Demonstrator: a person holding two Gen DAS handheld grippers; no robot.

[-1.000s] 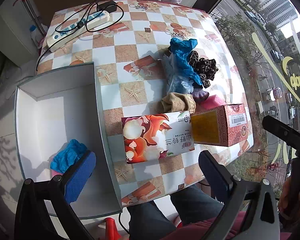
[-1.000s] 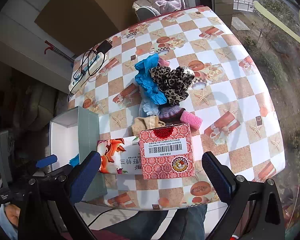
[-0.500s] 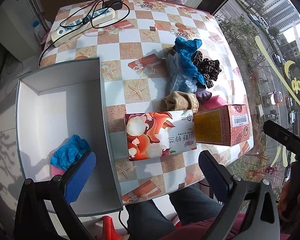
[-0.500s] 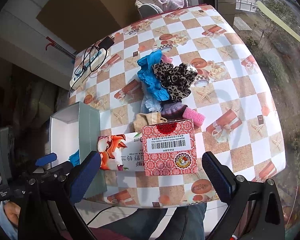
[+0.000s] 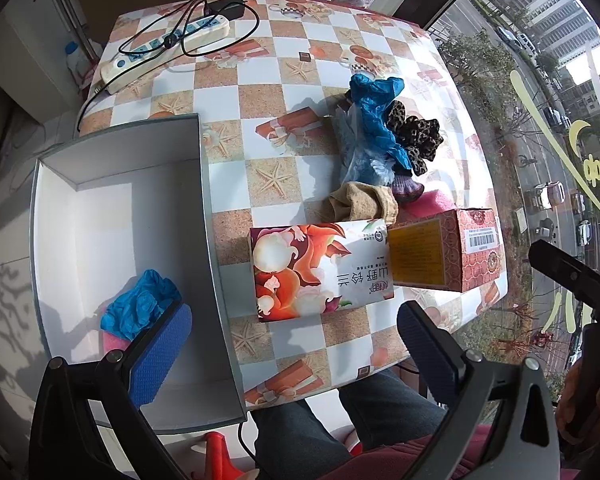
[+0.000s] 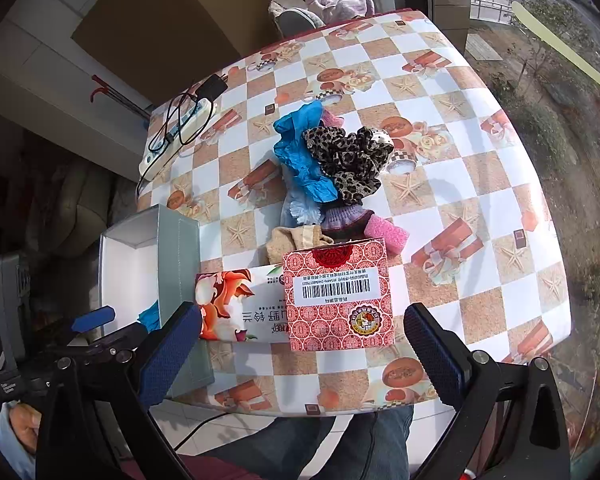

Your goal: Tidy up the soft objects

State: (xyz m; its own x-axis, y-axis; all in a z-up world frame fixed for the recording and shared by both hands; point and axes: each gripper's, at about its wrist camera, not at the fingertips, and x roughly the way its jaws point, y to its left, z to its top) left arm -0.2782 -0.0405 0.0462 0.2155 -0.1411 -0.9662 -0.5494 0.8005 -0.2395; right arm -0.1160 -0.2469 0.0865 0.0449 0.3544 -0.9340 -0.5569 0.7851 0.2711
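A pile of soft things lies mid-table: a blue glove, a leopard scrunchie, a tan sock, a purple knit piece and a pink sponge. The open grey box stands at the left and holds a crumpled blue glove on something pink. My left gripper is open and empty above the table's near edge. My right gripper is open and empty, near the red carton.
A flowered tissue pack and a red carton lie at the near edge, in front of the pile. A power strip with black cable lies far left. The person's legs are below the edge.
Both grippers have drawn back a little from the table and stayed open. The objects have not moved.
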